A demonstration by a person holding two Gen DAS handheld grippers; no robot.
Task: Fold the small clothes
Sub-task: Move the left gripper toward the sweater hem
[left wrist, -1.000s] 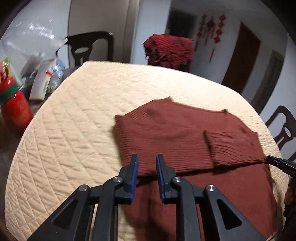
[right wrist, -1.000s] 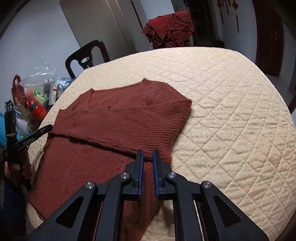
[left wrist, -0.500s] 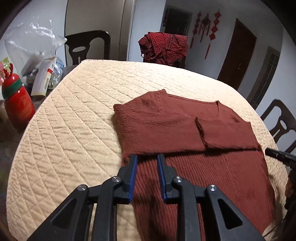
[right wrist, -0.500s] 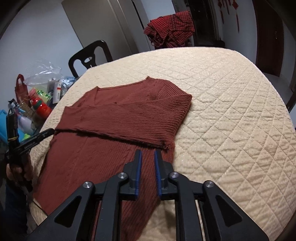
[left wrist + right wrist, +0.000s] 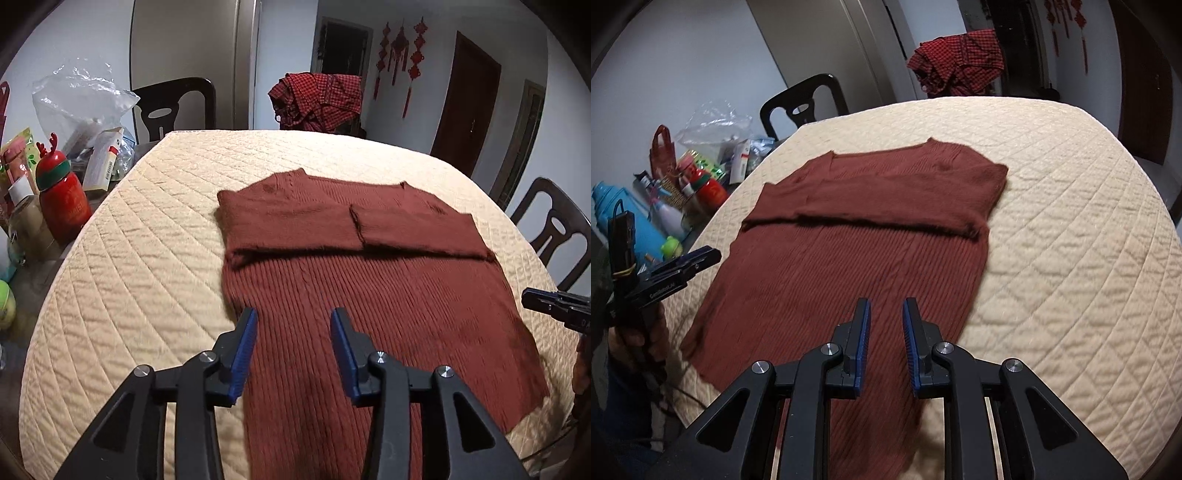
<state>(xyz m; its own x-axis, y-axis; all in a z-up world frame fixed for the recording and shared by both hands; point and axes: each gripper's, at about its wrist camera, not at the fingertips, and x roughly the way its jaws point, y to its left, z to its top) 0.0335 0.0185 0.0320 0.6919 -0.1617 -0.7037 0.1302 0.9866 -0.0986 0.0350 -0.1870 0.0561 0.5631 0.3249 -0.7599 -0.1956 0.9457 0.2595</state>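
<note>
Item: round desk under a cream quilted cover (image 5: 155, 236), bearing one rust-red ribbed knit sweater (image 5: 369, 306) laid flat at its middle, both sleeves folded across the chest. Left hand-held gripper (image 5: 293, 341) hangs over the lower body near the sweater's left edge, jaws moderately apart and just opened, nothing between them; right hand-held gripper (image 5: 885, 334) narrow, empty; both now farther from the sleeve fold than a second ago. Advice: pinch both hem corners together, then carry the hem evenly up to the shoulders.
</note>
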